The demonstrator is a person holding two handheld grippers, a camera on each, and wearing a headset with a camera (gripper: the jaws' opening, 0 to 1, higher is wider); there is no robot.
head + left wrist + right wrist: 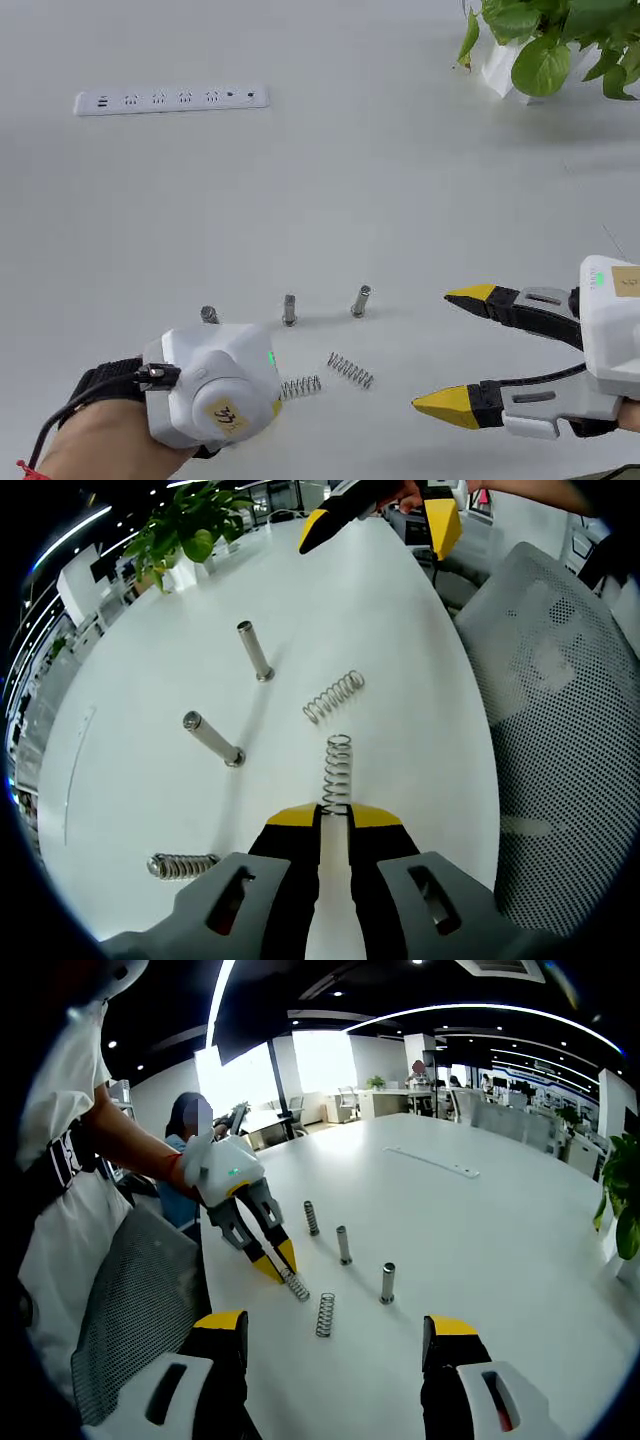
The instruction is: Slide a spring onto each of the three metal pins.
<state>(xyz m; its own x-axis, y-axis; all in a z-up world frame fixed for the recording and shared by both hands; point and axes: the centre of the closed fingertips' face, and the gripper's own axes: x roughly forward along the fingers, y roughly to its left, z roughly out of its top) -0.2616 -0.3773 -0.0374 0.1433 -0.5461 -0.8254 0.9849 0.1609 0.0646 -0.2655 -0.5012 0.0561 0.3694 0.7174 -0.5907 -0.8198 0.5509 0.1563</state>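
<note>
Here the left gripper (pixel 336 818), at the bottom centre of the left gripper view, has its jaws pinched together on the tail of the held spring (pixel 337 765), which juts forward over the white table (pixel 330 180). The right gripper (pixel 455 348), at the right of the head view, gapes wide with nothing in it. A loose spring (pixel 333 695) lies just above the held one; the lower-left pin (pixel 183 864) seems already sleeved. To my eye, it is best to centre the coil's open end over the nearer bare pin (pixel 212 738), then lower gently so nothing snags; the farther bare pin (pixel 254 650) waits
</note>
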